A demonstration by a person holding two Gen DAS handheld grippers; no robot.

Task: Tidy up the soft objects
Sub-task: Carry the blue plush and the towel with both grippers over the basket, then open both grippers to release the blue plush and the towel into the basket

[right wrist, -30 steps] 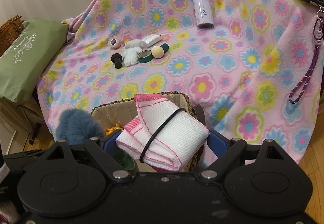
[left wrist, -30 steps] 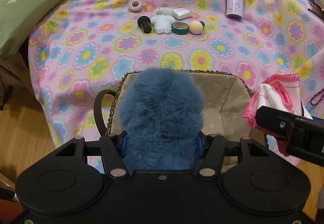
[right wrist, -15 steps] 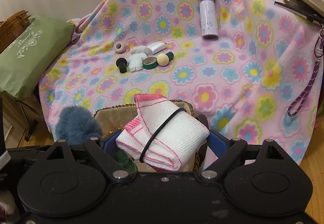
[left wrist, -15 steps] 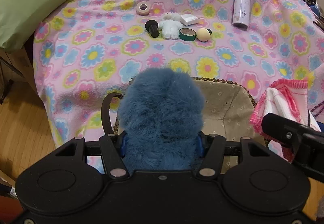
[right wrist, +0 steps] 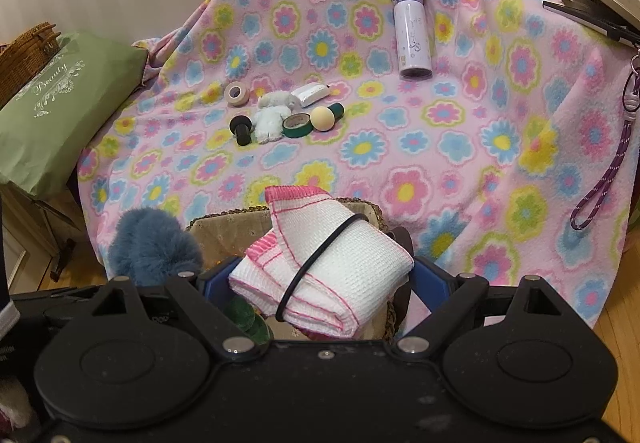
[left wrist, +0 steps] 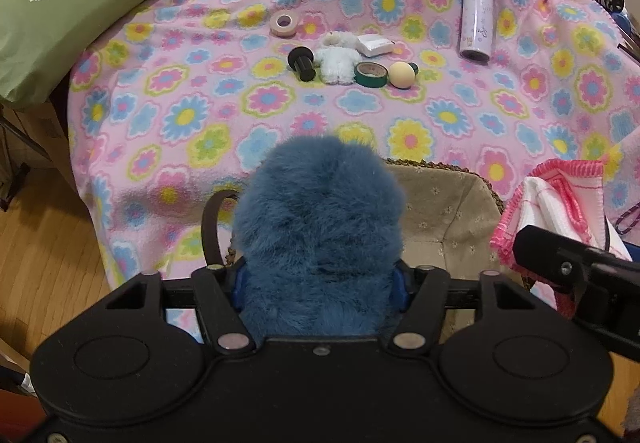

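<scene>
Blue furry toy (left wrist: 320, 231) stands upright between the left tool's (left wrist: 320, 283) just-widened jaws; right tool (right wrist: 324, 279) pinches the folded cloth (right wrist: 332, 267) as before.

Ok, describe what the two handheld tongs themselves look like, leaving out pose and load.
Both look alike. The left tongs and right tongs have matte black plastic bodies with two rounded lobes, each bearing a raised disc. Black angled finger arms pivot on silver round-headed fasteners, and blue pads line the inner faces. The right body is dust-flecked. No cables, sleeves or hands show.
</scene>
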